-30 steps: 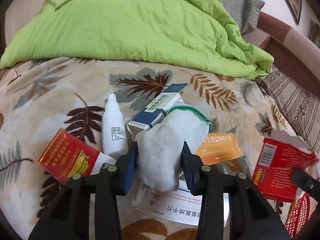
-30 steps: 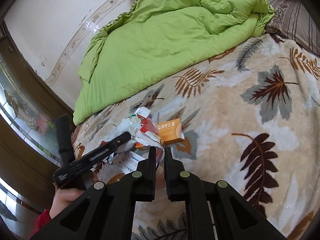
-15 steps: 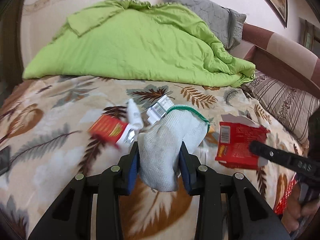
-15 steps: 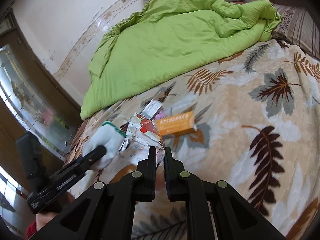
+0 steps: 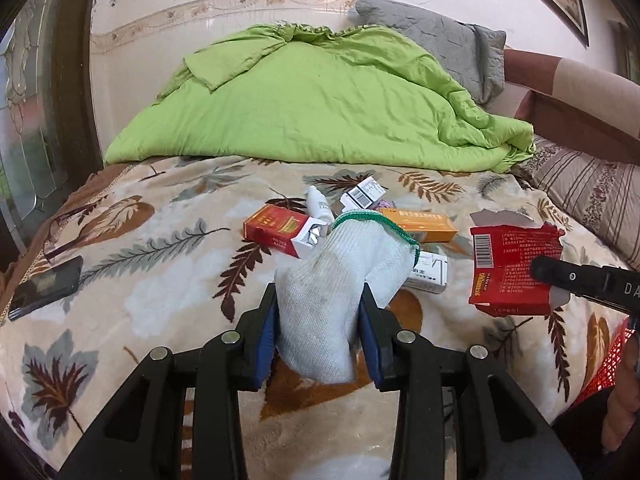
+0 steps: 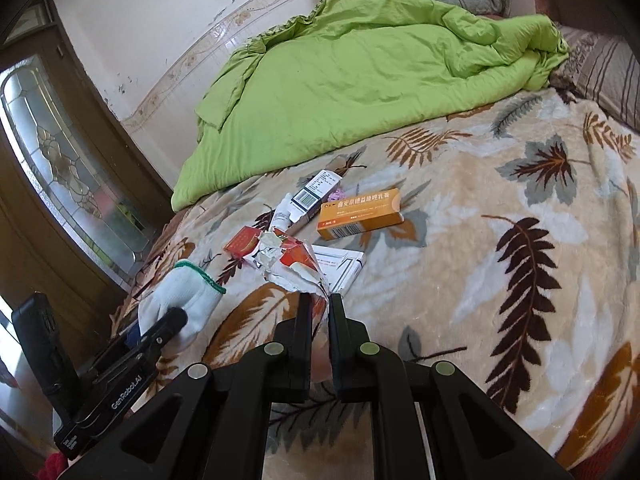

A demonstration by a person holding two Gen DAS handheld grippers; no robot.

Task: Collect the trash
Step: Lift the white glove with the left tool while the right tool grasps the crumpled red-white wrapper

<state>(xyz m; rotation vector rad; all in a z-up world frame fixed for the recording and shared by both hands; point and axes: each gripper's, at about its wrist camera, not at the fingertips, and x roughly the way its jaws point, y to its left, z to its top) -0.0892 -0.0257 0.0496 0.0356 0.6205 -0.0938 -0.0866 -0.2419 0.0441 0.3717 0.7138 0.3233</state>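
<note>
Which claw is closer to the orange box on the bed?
Right, though not by much. The right claw, holding a torn red packet, sits just short of the orange box. The left claw, holding a glove, is further back.

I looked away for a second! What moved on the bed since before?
Both hand-held grippers pulled back from the pile, carrying their catches: the left lifted the white glove, the right the torn red packet. Nothing was grabbed or dropped. The orange box, the red box and the green quilt stayed put.

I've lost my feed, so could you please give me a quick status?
Left gripper shut on white glove. Right gripper shut on torn red packet. Boxes and bottle remain on blanket.
</note>
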